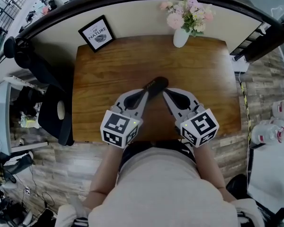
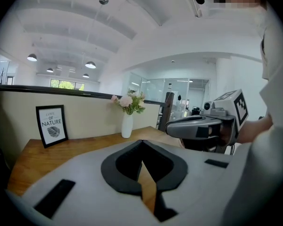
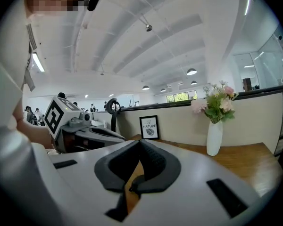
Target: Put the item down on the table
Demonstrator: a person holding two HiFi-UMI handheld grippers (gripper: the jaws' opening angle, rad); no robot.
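Lying flat on the table (image 1: 99,79), one black oblong item (image 1: 155,85) sits near the middle of the wood, just beyond the tips of both claws. It is angled, with its nearer end by the left claw (image 1: 143,94) and its farther end up to the right, ahead of the right claw (image 1: 166,94). Whether that nearer end touches the left tip cannot be told from the head view. Neither claw's own view shows the item.

Both claws point inward toward each other above the table's near half. The left claw's jaws are closed, pad tips meeting, with only bare wood showing through the slit behind them. The right claw's jaws are likewise closed on nothing, and wood shows through the gap behind its pads.

Counted: one item, two claws, one table. At the table's back edge stand one framed print (image 1: 97,33) at the left and one white vase (image 1: 181,37) of pink flowers at the right, well apart from the item.
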